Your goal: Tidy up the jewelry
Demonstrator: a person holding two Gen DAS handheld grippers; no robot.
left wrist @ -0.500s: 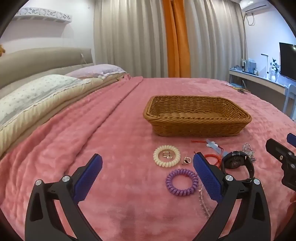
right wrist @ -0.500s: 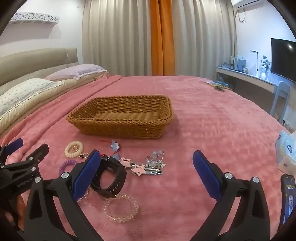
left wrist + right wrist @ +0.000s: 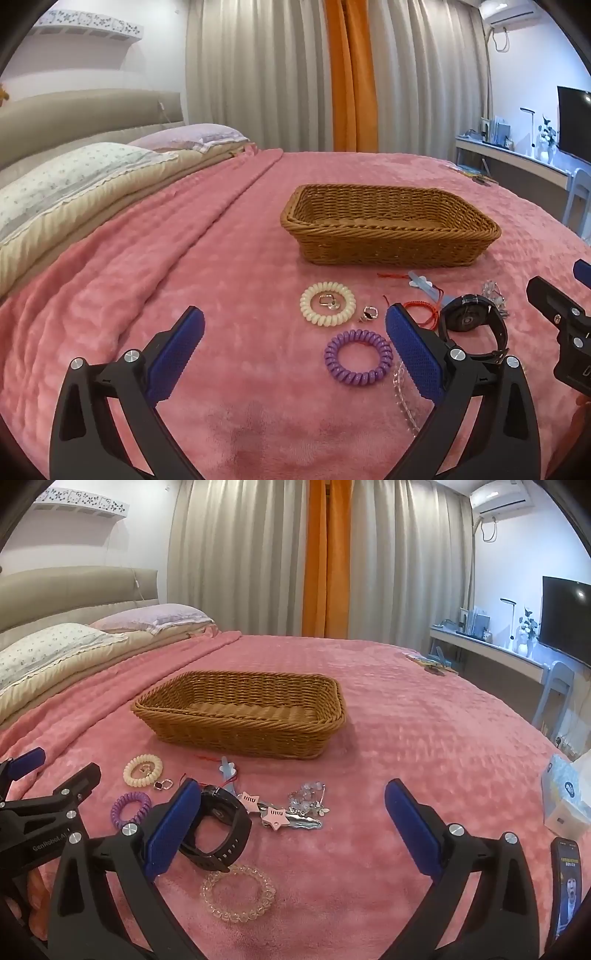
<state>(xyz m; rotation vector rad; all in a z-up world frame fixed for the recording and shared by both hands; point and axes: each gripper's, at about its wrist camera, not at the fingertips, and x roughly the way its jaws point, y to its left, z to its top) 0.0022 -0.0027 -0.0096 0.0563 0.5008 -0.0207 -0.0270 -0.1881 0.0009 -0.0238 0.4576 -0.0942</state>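
A wicker basket (image 3: 388, 236) (image 3: 240, 716) stands on the pink bedspread. In front of it lie a cream coil hair tie (image 3: 327, 303) (image 3: 143, 770) with a ring inside it, a purple coil hair tie (image 3: 358, 357) (image 3: 130, 808), a black watch (image 3: 472, 325) (image 3: 218, 830), a red cord (image 3: 421, 310), star hair clips (image 3: 277, 814), a clear bead bracelet (image 3: 238, 891) and a clear charm cluster (image 3: 308, 794). My left gripper (image 3: 295, 350) is open and empty, just left of the purple tie. My right gripper (image 3: 291, 834) is open and empty above the clips and bracelet.
Pillows (image 3: 74, 173) and a headboard lie at the left. A phone (image 3: 567, 882) and a tissue box (image 3: 565, 794) sit at the bed's right edge. A desk (image 3: 491, 650) and a TV (image 3: 567, 620) stand beyond the bed.
Both grippers have shifted only slightly; the jewelry has not moved.
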